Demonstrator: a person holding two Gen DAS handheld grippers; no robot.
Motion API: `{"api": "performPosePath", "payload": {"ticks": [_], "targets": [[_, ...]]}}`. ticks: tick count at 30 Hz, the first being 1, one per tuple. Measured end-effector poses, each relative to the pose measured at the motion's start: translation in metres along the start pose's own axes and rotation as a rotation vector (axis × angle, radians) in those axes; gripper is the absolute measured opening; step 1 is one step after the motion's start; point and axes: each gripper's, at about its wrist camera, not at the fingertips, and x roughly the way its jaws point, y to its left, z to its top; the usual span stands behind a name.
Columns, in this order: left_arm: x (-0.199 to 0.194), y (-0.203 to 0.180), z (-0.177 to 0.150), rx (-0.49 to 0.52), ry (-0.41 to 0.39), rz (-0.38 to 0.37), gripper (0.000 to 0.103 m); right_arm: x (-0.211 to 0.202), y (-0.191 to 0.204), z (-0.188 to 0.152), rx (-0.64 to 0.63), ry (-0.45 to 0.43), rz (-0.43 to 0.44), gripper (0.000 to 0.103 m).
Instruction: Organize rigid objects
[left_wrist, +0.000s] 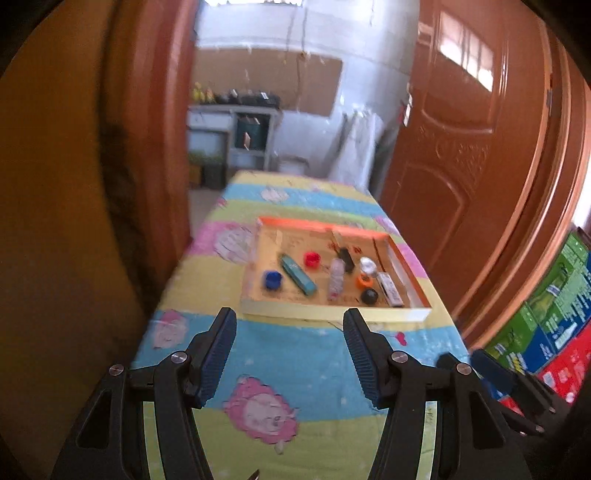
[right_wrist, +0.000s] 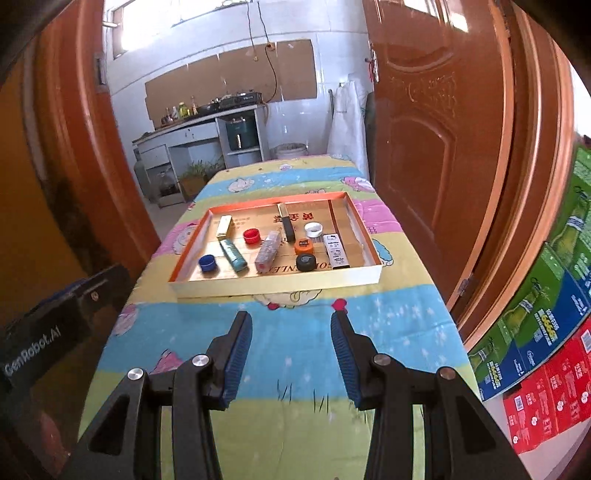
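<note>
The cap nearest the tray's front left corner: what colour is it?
Blue cap; clearest in the right wrist view.

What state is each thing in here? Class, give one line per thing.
Left gripper: open, empty, above the cloth.
Right gripper: open, empty, short of the tray.
Tray: lidless, flat on the table.
Blue cap: open side up.
Red cap: open side up.
Black cap: closed side up.
Teal lighter: lying flat.
Clear lighter: lying flat.
Door: open.
</note>
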Motion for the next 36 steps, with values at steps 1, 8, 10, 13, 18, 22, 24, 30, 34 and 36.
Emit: {"api": "performPosePath", "payload": {"ticks": [1, 8, 10, 13, 18, 22, 24, 30, 34, 36], "targets": [[-0.008, 0.001, -0.001, 0.009, -0.021, 0.024, 0.062, -0.009, 0.002, -0.003, -0.002, -0.011, -0.001, 0.044], [-0.048, 0.018, -0.005, 0.005, -0.032, 0.096, 0.062, -0.045, 0.011, -0.014, -0.021, -0.04, 0.0, 0.044], [-0.051, 0.021, -0.007, -0.002, -0.01, 0.094, 0.062, -0.054, 0.015, -0.019, -0.038, -0.047, 0.0, 0.044], [-0.057, 0.016, -0.012, 0.036, 0.008, 0.102, 0.062, -0.065, 0.019, -0.025, -0.049, -0.05, -0.002, 0.044], [-0.066, 0.006, -0.018, 0.043, 0.021, 0.037, 0.062, -0.074, 0.023, -0.027, -0.05, -0.05, 0.0, 0.044], [-0.07, -0.002, -0.021, 0.052, 0.027, 0.019, 0.062, -0.079, 0.024, -0.027, -0.052, -0.061, 0.001, 0.044], [-0.073, -0.004, -0.022, 0.067, 0.019, 0.026, 0.062, -0.082, 0.025, -0.027, -0.056, -0.067, -0.002, 0.044], [-0.077, -0.007, -0.022, 0.086, 0.007, 0.044, 0.062, -0.085, 0.025, -0.027, -0.054, -0.074, 0.001, 0.044], [-0.079, -0.008, -0.022, 0.098, 0.001, 0.057, 0.062, -0.086, 0.025, -0.026, -0.058, -0.078, 0.001, 0.044], [-0.081, -0.008, -0.022, 0.097, -0.003, 0.049, 0.062, -0.086, 0.026, -0.025, -0.059, -0.077, 0.001, 0.044]]}}
